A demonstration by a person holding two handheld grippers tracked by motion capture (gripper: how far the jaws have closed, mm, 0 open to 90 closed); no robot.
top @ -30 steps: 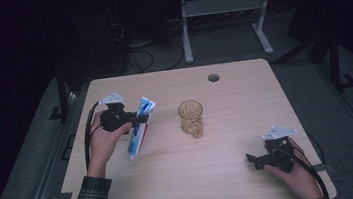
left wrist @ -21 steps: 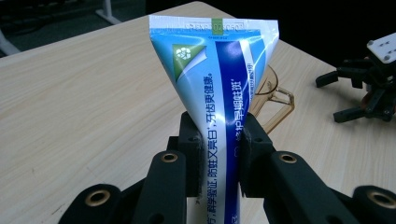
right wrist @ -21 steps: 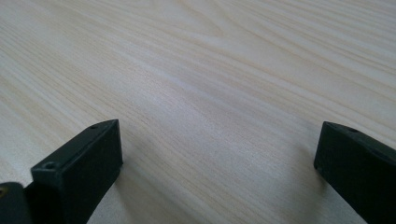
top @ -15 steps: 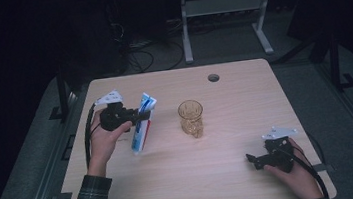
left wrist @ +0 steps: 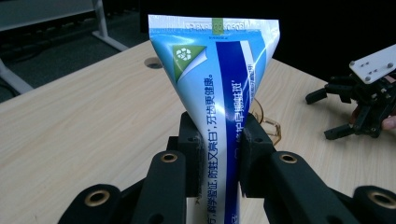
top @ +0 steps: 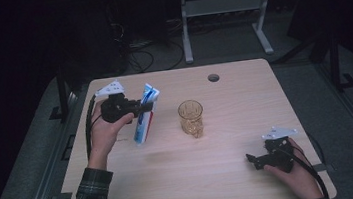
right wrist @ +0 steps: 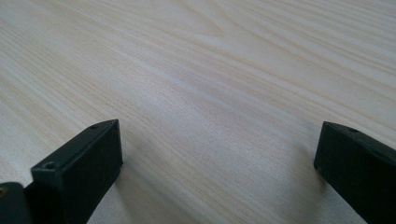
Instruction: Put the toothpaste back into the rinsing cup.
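Observation:
My left gripper (top: 148, 106) is shut on a blue and white toothpaste tube (top: 145, 114), held up off the table with its crimped end uppermost. In the left gripper view the tube (left wrist: 219, 88) stands between the two black pads (left wrist: 190, 154), which press on its sides. An amber glass cup (top: 190, 118) stands upright near the table's middle, to the right of the tube. My right gripper (top: 251, 160) rests low at the front right, jaws wide apart; in the right gripper view its fingers (right wrist: 84, 163) frame bare wood with nothing between them.
The light wooden table (top: 233, 173) has a round cable hole (top: 213, 77) near its far edge. A metal stand (top: 224, 8) and loose cables lie on the dark floor beyond. The other gripper (left wrist: 366, 100) shows at the right of the left gripper view.
My left gripper has lifted the toothpaste tube higher and brought it more upright. The right gripper and the cup have stayed where they were.

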